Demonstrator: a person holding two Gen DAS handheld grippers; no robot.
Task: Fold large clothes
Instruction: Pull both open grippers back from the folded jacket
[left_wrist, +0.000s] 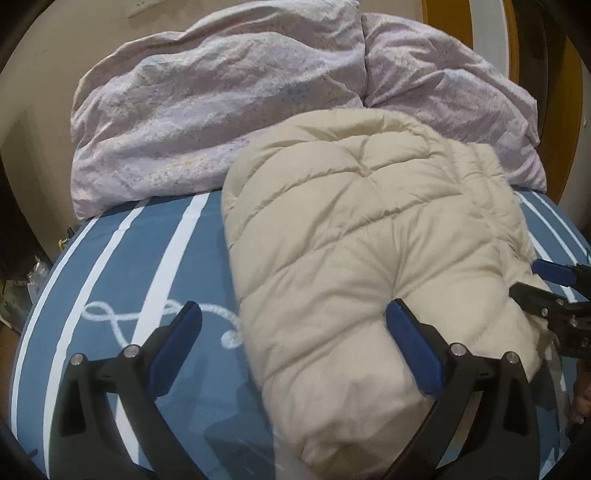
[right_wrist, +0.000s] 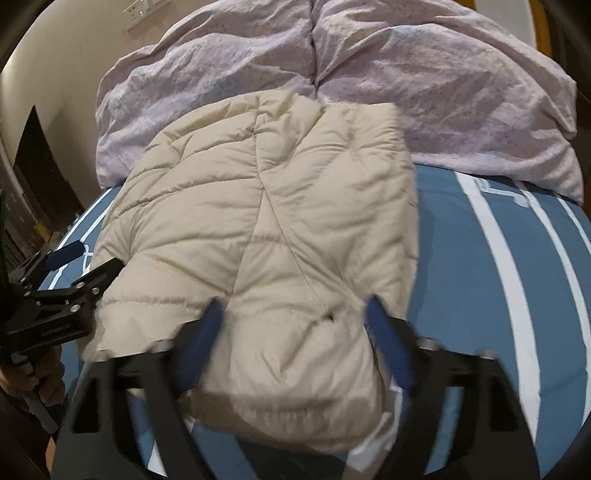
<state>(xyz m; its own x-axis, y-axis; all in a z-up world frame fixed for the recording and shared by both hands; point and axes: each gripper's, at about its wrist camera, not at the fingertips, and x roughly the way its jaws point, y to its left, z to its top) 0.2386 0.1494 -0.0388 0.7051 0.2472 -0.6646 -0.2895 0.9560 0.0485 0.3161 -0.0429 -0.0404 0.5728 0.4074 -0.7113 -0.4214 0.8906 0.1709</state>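
Currently the cream puffer jacket (left_wrist: 362, 258) lies folded on the blue striped bedsheet (left_wrist: 147, 258) in front of the lilac duvet (left_wrist: 207, 110), left gripper (left_wrist: 295, 339) fingers wide apart at its left edge, right gripper (right_wrist: 295, 332) fingers spread over its near end, gripping nothing.

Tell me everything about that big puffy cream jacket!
The puffy cream jacket looks soft and quilted, with stitched seams making plump pillows. It lies folded into a thick bundle on the blue striped bedsheet, its far end against the crumpled lilac duvet. Both hand-held grippers are open at its near end; whether they touch it is unclear.
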